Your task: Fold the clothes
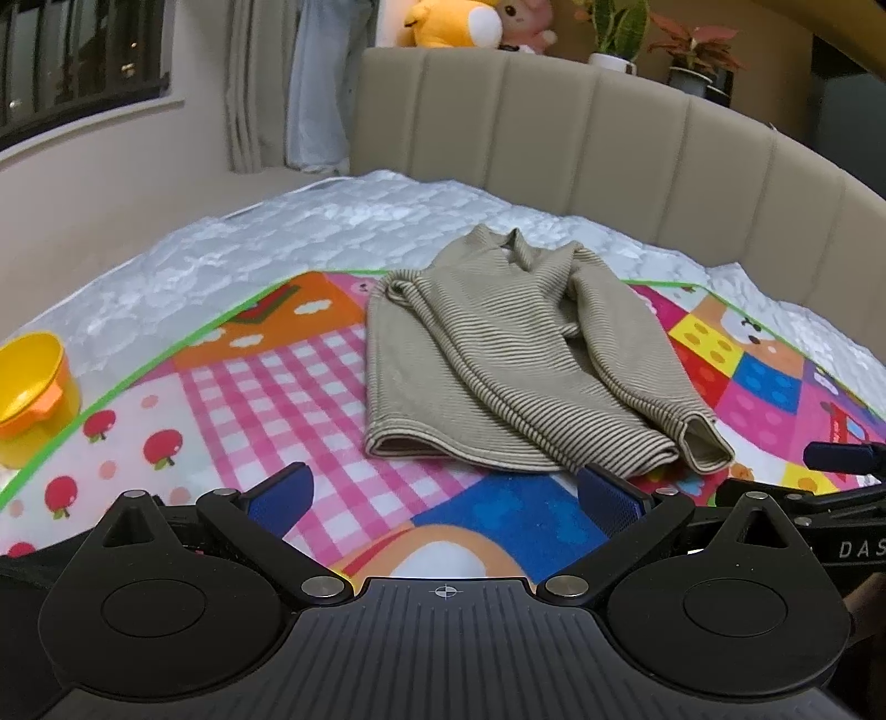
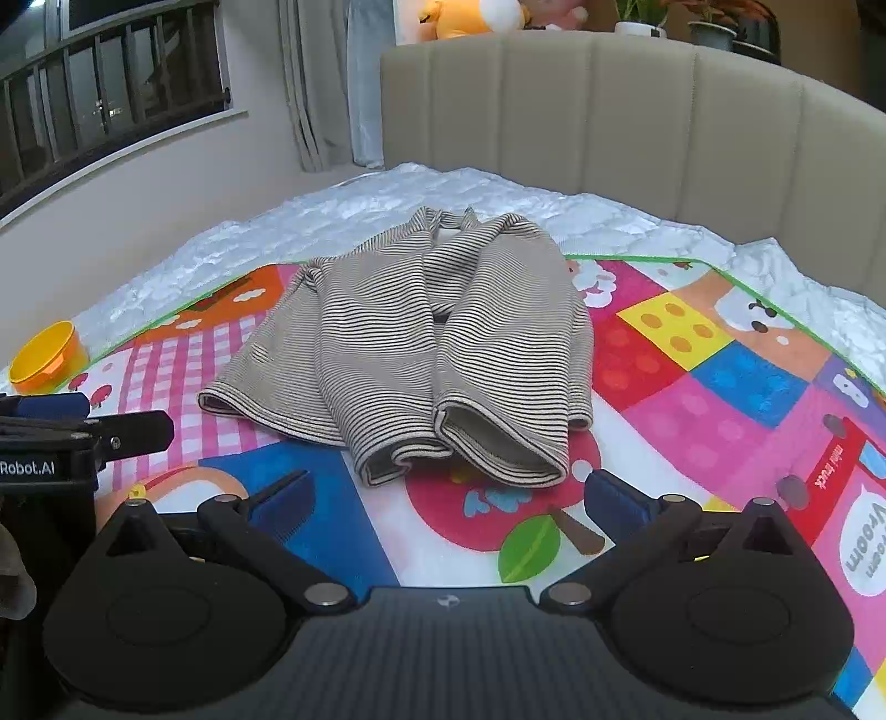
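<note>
A beige shirt with thin dark stripes (image 1: pixel 498 354) lies on the colourful play mat (image 1: pixel 277 387), both long sleeves folded in over the body, cuffs and hem toward me. In the right wrist view the same shirt (image 2: pixel 432 343) sits just beyond the fingers. My left gripper (image 1: pixel 446 493) is open, blue pads wide apart, just short of the hem with nothing between them. My right gripper (image 2: pixel 448 498) is also open and empty, close in front of the two sleeve cuffs. The right gripper's tip shows at the left view's right edge (image 1: pixel 841 457); the left gripper's body (image 2: pixel 83 432) shows at the right view's left edge.
The mat (image 2: pixel 720 387) lies on a white quilted mattress (image 1: pixel 277 232) with a beige padded headboard (image 1: pixel 609 138) behind. A yellow-orange plastic cup (image 1: pixel 33 387) stands at the mat's left edge. Plush toys (image 1: pixel 459 22) and potted plants (image 1: pixel 614 33) sit above the headboard.
</note>
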### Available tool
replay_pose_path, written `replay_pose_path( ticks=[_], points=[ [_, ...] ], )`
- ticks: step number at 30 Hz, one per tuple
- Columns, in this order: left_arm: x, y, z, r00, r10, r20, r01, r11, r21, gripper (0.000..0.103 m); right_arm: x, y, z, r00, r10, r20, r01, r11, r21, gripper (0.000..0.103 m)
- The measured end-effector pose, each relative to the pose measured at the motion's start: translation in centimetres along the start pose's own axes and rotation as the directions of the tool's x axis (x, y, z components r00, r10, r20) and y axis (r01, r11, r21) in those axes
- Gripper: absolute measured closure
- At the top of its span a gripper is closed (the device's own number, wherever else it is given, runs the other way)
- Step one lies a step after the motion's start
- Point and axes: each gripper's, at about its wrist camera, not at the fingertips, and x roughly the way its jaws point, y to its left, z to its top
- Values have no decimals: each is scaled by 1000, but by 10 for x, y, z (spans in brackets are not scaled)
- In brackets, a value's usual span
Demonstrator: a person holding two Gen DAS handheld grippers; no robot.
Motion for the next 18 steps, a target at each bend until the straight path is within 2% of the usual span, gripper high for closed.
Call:
replay_pose_path(
  ticks=[6,18],
  points=[
    [-5,-2,1,1000,9,13,-9,999,32,0,1,1,0,1000,6,1,-6,1000,-2,0],
    [-1,-1,-2,1000,8,4,-8,1000,23,0,-1,-4,-2,1000,13,9,-13,1000,25,0]
  ],
)
